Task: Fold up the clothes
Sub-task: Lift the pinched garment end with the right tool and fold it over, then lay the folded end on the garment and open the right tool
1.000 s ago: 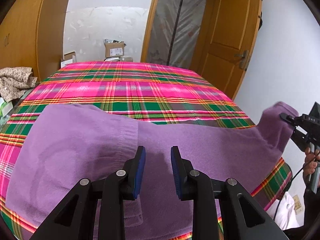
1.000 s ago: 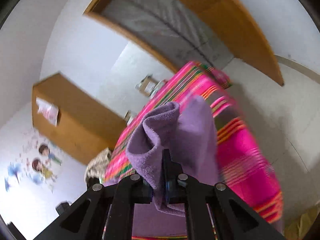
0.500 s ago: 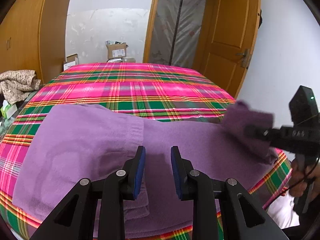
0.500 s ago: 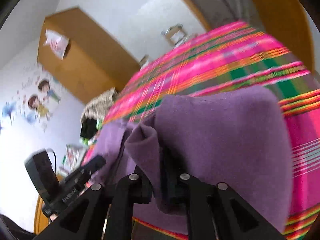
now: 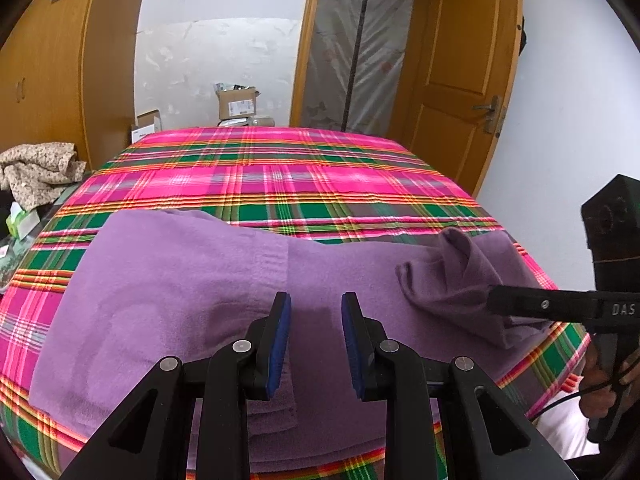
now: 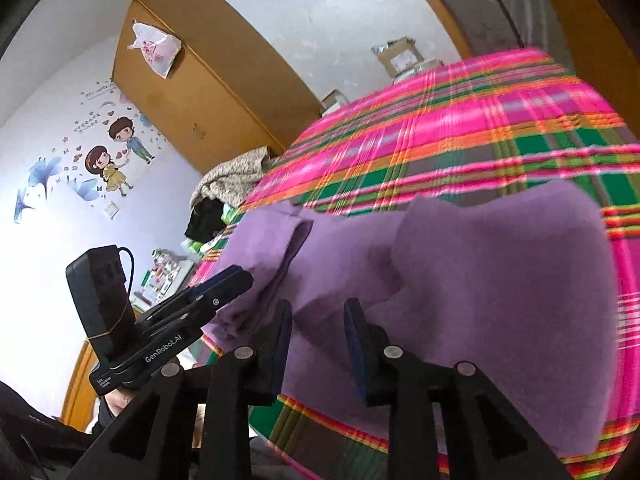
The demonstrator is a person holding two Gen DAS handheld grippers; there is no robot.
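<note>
Purple garment (image 5: 168,300) sprawls across the plaid bed (image 5: 280,184), running ahead of and under my left fingers (image 5: 314,344), which hang spread with nothing between them. Off to their right, a turned-over sleeve (image 5: 456,280) sits bunched at my right fingers (image 6: 318,344); they are spread too, cloth just ahead of them. I judge a sleeve fold is in hand; next calls for flattening that bunch.

A plain purple garment (image 5: 180,280) is seen on a bedspread (image 5: 280,184) checked in pink, green and orange. Blue pads (image 5: 280,336) are set on the black left gripper (image 5: 314,300).
</note>
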